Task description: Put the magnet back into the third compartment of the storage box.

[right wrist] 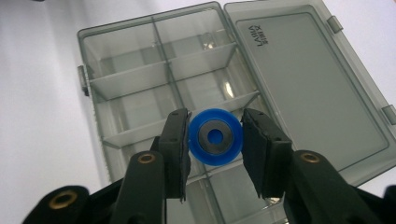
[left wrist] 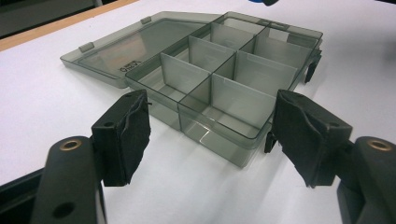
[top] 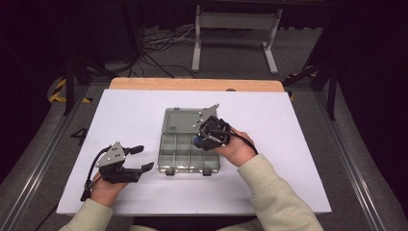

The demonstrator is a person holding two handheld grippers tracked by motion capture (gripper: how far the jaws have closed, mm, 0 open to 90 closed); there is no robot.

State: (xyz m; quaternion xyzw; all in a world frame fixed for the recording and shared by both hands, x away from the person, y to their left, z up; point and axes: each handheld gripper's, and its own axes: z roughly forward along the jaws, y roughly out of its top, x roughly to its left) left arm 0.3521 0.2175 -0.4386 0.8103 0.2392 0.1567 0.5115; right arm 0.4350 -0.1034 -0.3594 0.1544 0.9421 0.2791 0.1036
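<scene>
Lighting: strong overhead illumination on the white table (top: 125, 125), which reads slightly blown out, while the surrounding floor and room edges fall into near black. Shadows: soft and short beneath the clear compartment box (top: 188, 144); faint glare streaks on its dividers and lid. Picture quality: the high view is soft and grainy; both gripper views blur near their lower edges, with mild wide-angle bending.

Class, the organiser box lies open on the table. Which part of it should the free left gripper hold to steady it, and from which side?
Grip the organiser box by its near corner wall, coming level from the left gripper's own side; that upright rim already stands between its open jaws.
</scene>
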